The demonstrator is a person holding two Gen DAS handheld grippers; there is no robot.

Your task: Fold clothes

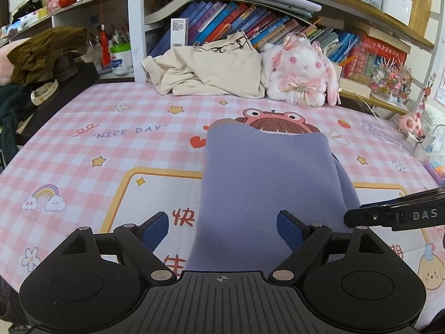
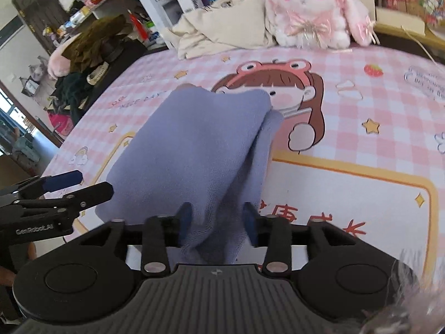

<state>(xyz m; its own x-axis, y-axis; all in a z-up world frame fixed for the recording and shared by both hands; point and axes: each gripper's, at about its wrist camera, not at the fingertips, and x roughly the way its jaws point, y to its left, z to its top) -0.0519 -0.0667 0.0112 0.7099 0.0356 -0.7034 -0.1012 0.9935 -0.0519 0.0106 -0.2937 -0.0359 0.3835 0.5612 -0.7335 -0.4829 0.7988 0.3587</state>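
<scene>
The purple garment [image 1: 264, 183] lies folded on the pink checked mat [image 1: 111, 144], on the near side of the mat's printed cartoon girl [image 2: 278, 89], with its far edge overlapping her head. The left gripper [image 1: 222, 222] has its fingers spread apart, one on each side of the garment's near left portion and not clamped on it. The right gripper [image 2: 218, 217] holds its fingers partly apart around the bunched near right corner of the garment, cloth lying between the blue pads [image 2: 185, 214].

Lavender cloth [image 1: 264, 183], pink-checked cartoon sheet [image 1: 83, 153]
</scene>
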